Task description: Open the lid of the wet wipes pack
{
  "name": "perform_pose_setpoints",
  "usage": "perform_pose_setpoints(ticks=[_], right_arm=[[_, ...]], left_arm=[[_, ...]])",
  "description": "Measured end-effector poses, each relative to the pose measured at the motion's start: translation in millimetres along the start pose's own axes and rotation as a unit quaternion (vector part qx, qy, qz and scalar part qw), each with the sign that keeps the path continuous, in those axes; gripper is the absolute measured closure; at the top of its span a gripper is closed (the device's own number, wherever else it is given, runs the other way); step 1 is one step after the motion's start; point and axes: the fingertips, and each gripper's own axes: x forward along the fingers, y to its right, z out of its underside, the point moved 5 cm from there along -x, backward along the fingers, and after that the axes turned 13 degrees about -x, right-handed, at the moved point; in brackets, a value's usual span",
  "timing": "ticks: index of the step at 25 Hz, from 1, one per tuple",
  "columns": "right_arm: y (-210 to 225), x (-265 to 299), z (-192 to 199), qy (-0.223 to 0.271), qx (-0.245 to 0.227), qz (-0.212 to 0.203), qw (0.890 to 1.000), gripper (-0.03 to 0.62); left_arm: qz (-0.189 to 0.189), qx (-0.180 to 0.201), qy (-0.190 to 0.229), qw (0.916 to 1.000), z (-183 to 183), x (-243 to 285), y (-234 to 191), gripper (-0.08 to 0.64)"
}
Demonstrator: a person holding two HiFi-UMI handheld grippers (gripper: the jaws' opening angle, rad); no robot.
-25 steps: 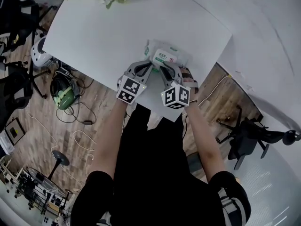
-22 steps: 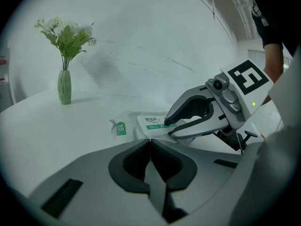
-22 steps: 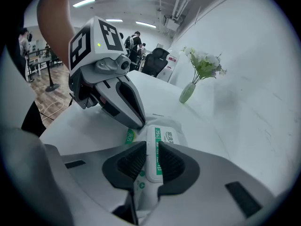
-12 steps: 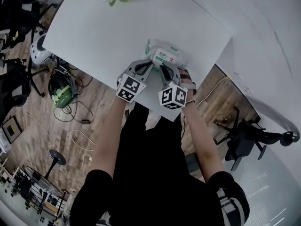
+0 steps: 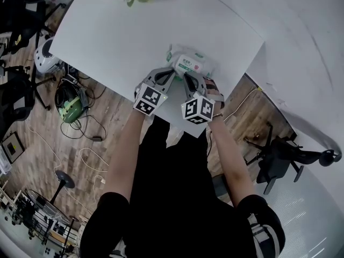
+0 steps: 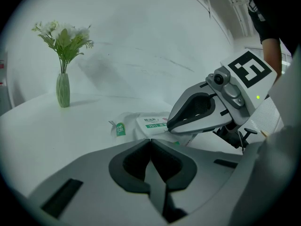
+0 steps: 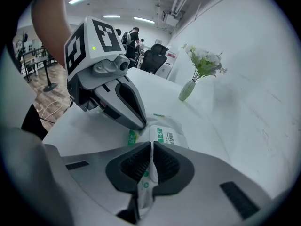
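Now right gripper [image 7: 151,144] pinches wet wipes pack [image 7: 170,136]; left gripper [image 6: 150,139] sits alongside, pressed together.

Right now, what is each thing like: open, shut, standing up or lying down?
Pack: lying flat, one edge pinched.
Lid: down, not yet opened.
Left gripper: shut, tip at the pack.
Right gripper: shut on the pack's edge.
Vase: standing upright.
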Motion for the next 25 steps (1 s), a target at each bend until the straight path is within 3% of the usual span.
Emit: perform_pose_setpoints(ticks=[25], right_arm=[[5.8, -9.3, -5.0, -0.014, 0.004, -0.019, 1.000, 0.569]], left_arm=[[0.001, -0.004, -0.004, 1.0000, -1.2, -0.7, 1.8, 0.537]])
